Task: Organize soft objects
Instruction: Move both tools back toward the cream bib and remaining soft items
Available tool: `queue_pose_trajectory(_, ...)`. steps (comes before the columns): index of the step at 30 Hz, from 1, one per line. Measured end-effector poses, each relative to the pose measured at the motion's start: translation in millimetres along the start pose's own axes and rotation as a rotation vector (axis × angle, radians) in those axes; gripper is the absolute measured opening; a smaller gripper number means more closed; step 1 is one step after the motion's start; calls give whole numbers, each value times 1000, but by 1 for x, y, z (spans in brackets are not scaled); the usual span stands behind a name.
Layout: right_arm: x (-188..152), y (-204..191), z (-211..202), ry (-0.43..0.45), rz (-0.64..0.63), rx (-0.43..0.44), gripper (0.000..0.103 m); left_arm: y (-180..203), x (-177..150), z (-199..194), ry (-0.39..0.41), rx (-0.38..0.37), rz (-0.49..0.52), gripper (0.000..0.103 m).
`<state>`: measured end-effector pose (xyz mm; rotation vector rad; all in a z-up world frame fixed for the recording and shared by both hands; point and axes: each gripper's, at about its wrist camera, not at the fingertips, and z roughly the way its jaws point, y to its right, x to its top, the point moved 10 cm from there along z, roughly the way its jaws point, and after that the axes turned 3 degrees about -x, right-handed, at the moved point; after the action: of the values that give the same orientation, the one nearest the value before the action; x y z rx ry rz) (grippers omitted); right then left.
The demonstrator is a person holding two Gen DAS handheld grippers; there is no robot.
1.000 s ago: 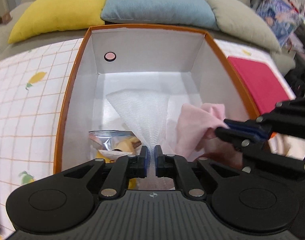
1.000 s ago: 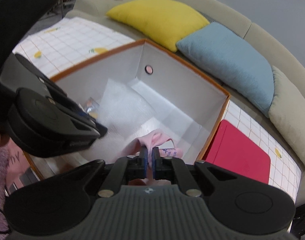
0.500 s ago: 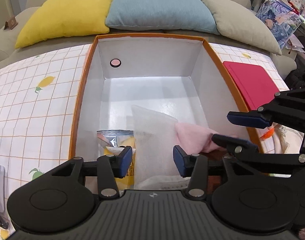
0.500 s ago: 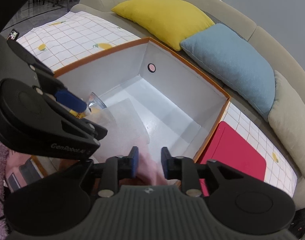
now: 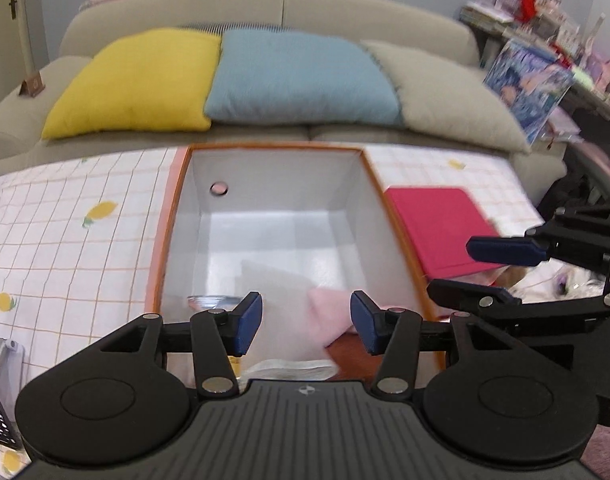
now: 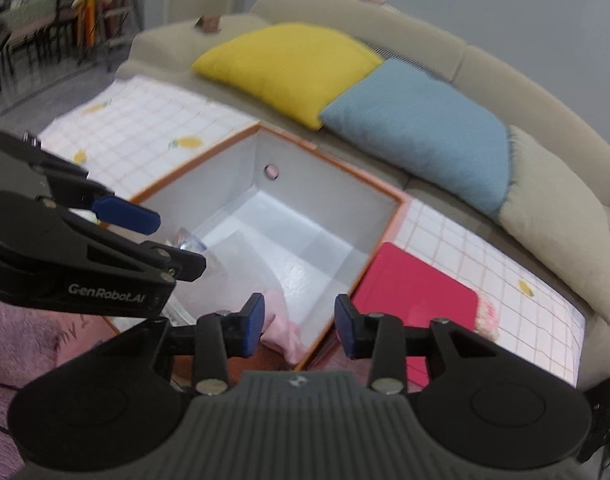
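Landmark: the orange-rimmed box [image 5: 401, 240], white inside, on the checked cloth [image 5: 65, 240] in front of the sofa [image 5: 345, 12].

The pink cloth [image 5: 333, 312] lies crumpled in the box's near right corner, soft and pale — beside it, toward the box's near middle, a white gauzy cloth [image 5: 273, 292] lies flat on the floor. A silvery packet [image 5: 209, 302] sits at the box's near left.

Your left hand-held gripper [image 5: 307, 322] is released; its jaws have just been opening, pads clear, hovering above the box's near edge. Your right hand-held gripper [image 6: 299, 324] is released too, jaws just opened, nothing pressed between the pads — the pink cloth [image 6: 281, 328] shows below them in the box's corner.

Hard to read: the near edges of both cloths are cut off behind the gripper bodies; the packet is mostly hidden. Both views are motion-blurred.

Room: the far half of the box floor is bare. A red mat [image 5: 441, 228] lies just outside the box's right wall. Three cushions — yellow [image 5: 133, 84], blue [image 5: 301, 80], beige [image 5: 453, 96] — line the sofa beyond the box's far wall.
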<state>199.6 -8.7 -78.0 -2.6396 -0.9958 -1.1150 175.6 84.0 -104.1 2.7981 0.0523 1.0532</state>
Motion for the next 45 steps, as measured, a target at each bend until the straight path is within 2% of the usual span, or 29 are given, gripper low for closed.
queue_pose_trajectory(9,-32,33,-57,150,149,-109,42,43,-9,-27,131,-72,19,60)
queue_pose_trajectory(17,-83,65,-92,178,325,-196,46,89,-34,-39,186,-178,5,60)
queue_pose_trajectory(21,-109,76,-93,133,372,-221,47,119,-44,-35,156,-244,46,60)
queue_pose_trajectory(24,-129,81,-90,89,400,-233,47,137,-49,-27,123,-268,80,60)
queue_pose_trajectory(28,-156,96,-86,42,448,-270,47,149,-53,-15,82,-296,79,60)
queue_pose_trajectory(36,-199,151,-71,-75,600,-338,50,182,-58,18,7,-341,124,60)
queue_pose_trajectory(40,-218,183,-65,-113,678,-399,54,200,-59,39,-40,-376,140,60)
queue_pose_trajectory(45,-242,224,-60,-145,715,-478,54,221,-57,68,-81,-391,158,70)
